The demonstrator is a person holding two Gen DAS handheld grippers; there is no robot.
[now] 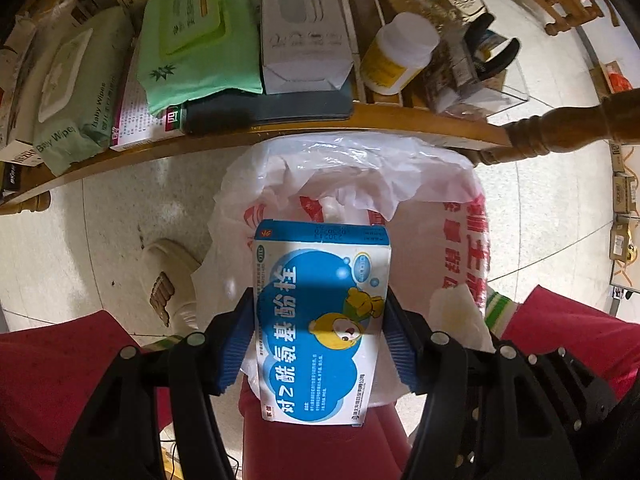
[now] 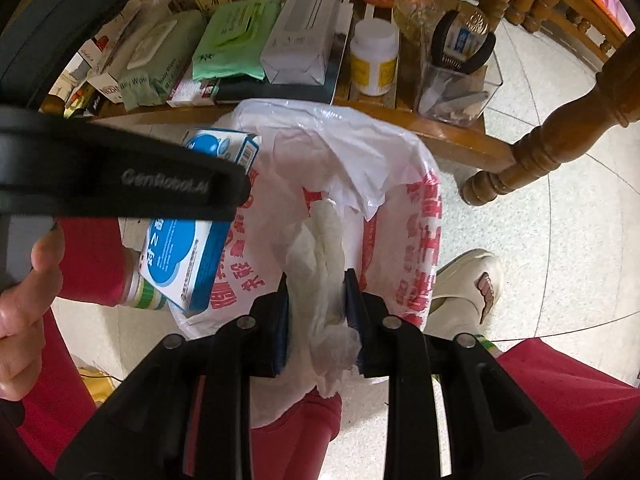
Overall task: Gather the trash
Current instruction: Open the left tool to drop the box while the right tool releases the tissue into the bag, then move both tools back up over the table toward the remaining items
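Observation:
My left gripper is shut on a blue and white medicine box with a cartoon bear, held over the open mouth of a white plastic bag with red print. The box also shows in the right wrist view, partly hidden by the left gripper's black body. My right gripper is shut on a crumpled white tissue, held over the same bag. The tissue's corner shows in the left wrist view.
A wooden low table stands just beyond the bag, loaded with wipes packs, a white box, a white bottle and a clear holder. Its turned leg is at right. My red-trousered legs and slippers flank the bag.

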